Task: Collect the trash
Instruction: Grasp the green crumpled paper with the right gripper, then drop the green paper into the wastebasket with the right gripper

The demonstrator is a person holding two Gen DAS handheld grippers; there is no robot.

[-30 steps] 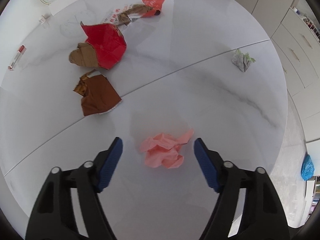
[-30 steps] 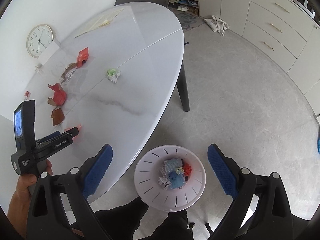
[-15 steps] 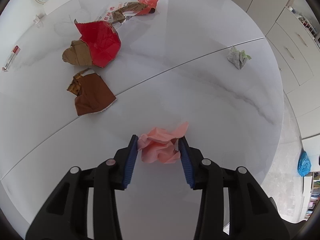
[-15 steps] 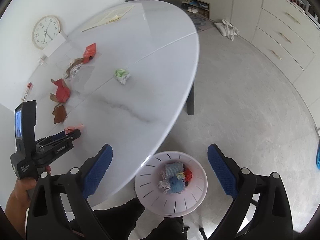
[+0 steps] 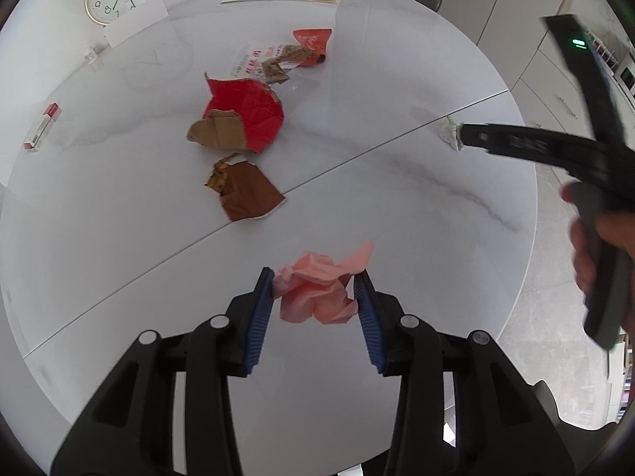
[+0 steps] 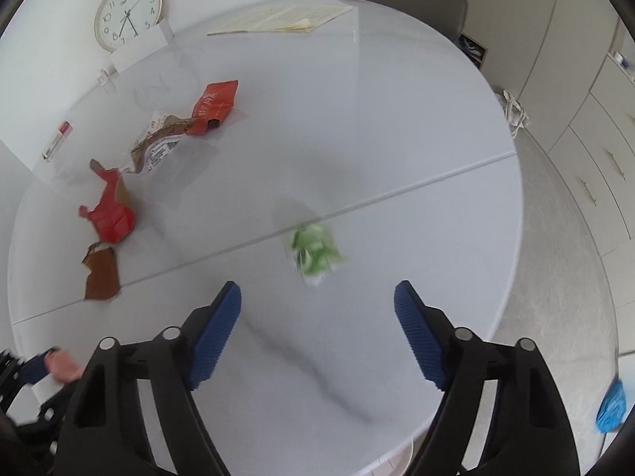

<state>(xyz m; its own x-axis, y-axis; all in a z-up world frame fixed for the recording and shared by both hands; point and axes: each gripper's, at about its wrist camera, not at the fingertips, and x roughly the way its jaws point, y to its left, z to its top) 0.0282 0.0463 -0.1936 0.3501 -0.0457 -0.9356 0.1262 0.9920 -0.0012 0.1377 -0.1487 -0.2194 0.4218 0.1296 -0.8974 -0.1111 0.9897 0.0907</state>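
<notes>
L tongs grip 1 pink wad; R tongs closing, empty; 1 green wad ahead.

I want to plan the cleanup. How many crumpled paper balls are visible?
2: the pink paper ball in the left gripper, the green paper ball near the table seam.

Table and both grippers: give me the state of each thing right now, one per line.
left gripper: shut on pink paper
pink paper: crumpled, held
right gripper: closing, nothing between its pads
green wrapper: crumpled, lying loose
red carton piece: torn, lying loose
brown wrapper: torn open, flat
table: littered
</notes>
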